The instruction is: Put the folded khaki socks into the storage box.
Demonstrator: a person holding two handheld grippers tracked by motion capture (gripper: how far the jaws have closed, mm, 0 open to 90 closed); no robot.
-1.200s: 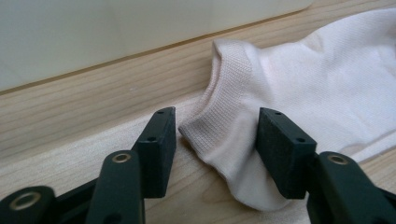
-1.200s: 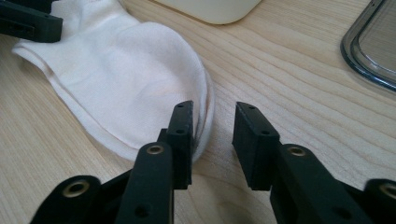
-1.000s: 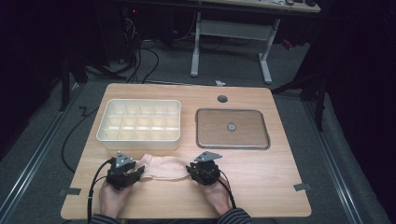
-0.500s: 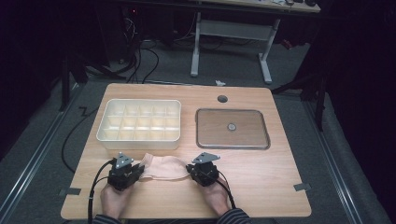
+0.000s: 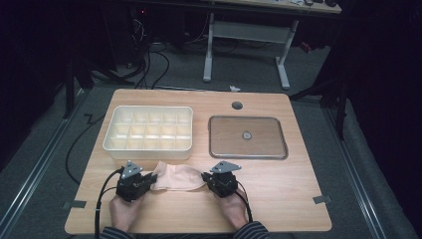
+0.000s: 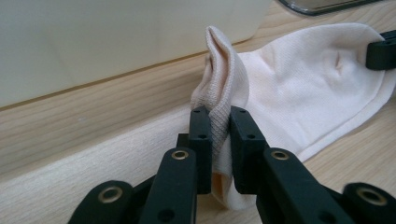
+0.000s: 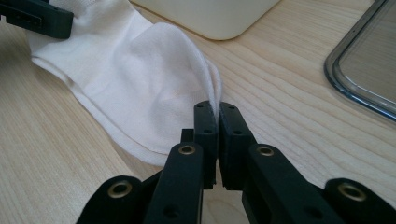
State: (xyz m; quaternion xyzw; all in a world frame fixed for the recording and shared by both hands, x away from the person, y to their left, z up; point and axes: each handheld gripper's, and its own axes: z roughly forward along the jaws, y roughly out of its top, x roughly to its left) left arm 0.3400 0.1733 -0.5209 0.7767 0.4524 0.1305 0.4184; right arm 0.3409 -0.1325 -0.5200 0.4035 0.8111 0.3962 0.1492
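A pale cream sock [image 5: 178, 177] lies flat on the wooden table [image 5: 293, 199], near the table's near edge and just in front of the compartmented tray [image 5: 149, 130]. It stretches between the two grippers.

The left gripper [image 6: 219, 135] pinches the ribbed cuff end of the sock; the fabric stands up in a fold between the closed jaws. The right gripper [image 7: 217, 126] clamps the opposite end, its jaws almost touching with a thin layer of fabric between them. In the high view, the left gripper [image 5: 135, 183] sits at the sock's left end and the right gripper [image 5: 221, 180] at its right end, each held by a hand entering from the near edge.

The cream tray stands left of centre. A flat metal-rimmed tray [image 5: 247, 137] lies to its right, apart from it and from the sock.
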